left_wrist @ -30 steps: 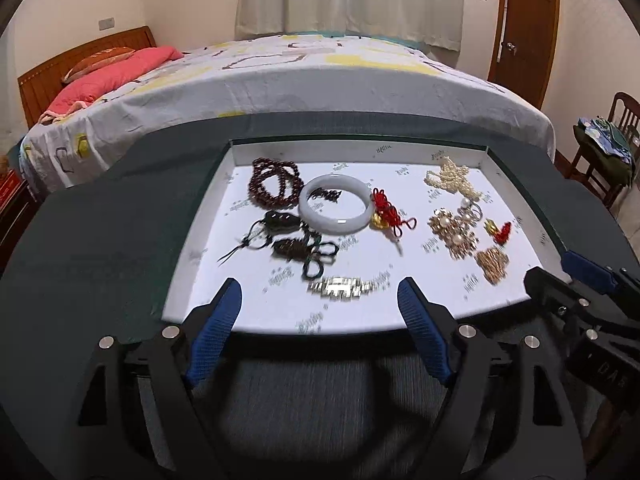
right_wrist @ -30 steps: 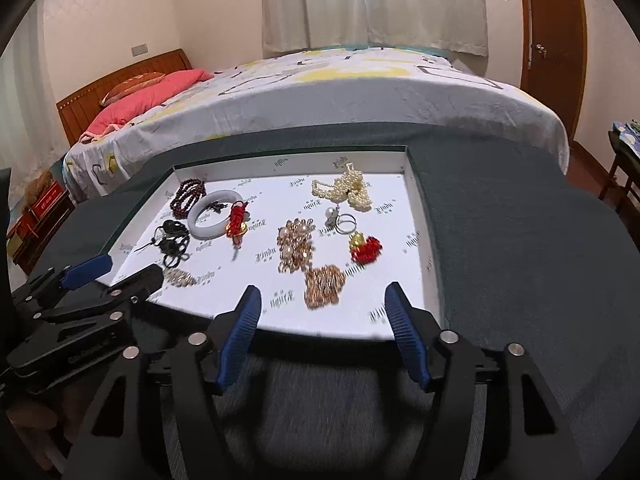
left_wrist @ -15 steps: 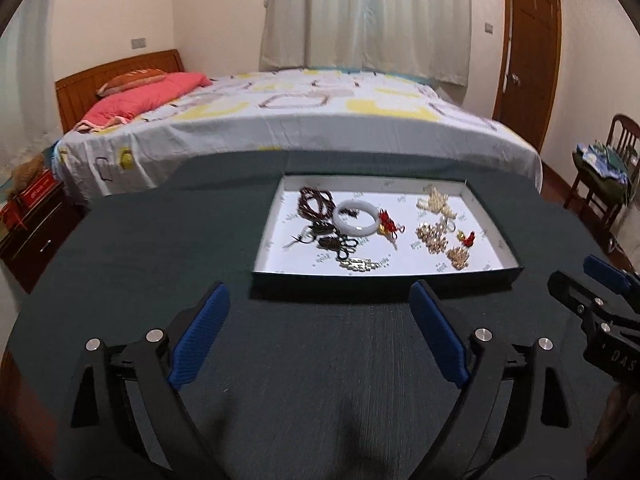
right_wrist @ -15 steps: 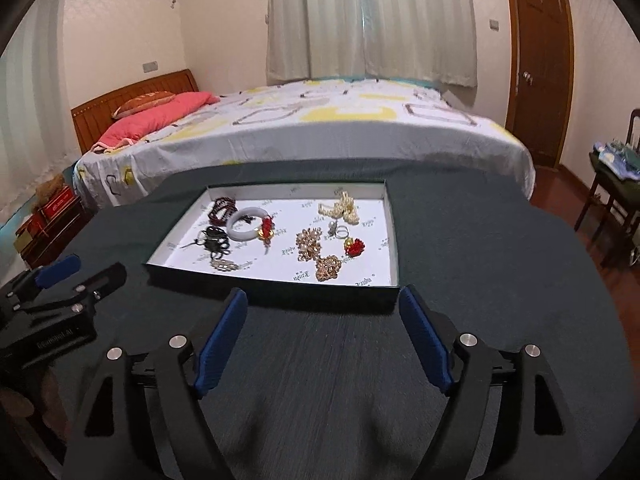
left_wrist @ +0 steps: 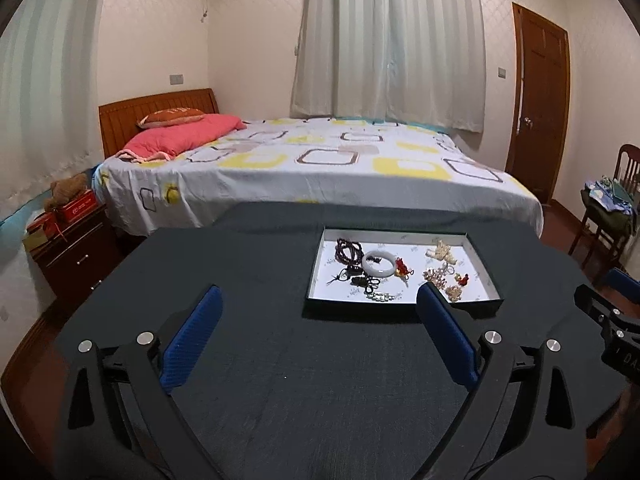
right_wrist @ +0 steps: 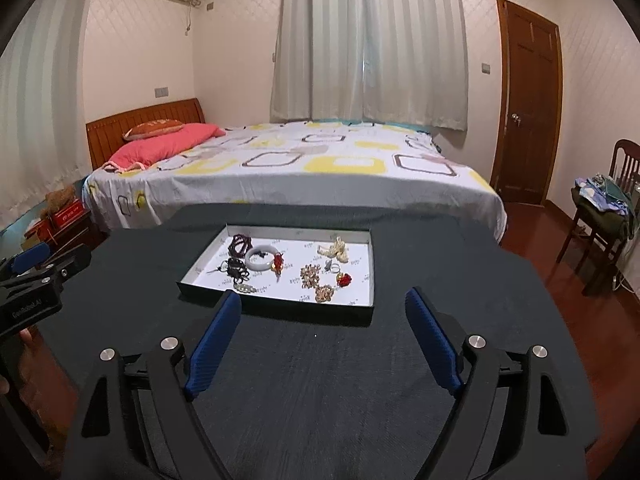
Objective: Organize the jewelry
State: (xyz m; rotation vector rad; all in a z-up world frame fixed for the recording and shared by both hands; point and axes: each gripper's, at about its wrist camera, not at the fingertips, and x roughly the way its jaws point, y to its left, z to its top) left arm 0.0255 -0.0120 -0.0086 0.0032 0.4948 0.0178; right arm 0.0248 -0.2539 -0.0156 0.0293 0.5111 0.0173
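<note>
A: Where's the jewelry?

B: All in the shallow tray (left_wrist: 484, 270) toward the far side of the dark bench (left_wrist: 240, 280). From the left: dark red beads (left_wrist: 347, 249), a pale bangle (left_wrist: 378, 263) with black cord pieces (left_wrist: 360, 280) near it, a red knot charm (left_wrist: 402, 269), then pearl and gold pieces (left_wrist: 440, 252) on the right.

A: And the left hand-held gripper (left_wrist: 316, 332)?

B: Over the near bench, well apart from the tray. Its jaws have just been opening and stand wide, with nothing between them.

A: The right hand-held gripper (right_wrist: 322, 334)?

B: Likewise near the tray's front edge: jaws just opening, spread wide, holding nothing. A bed (right_wrist: 320, 168) stands beyond the bench.
</note>
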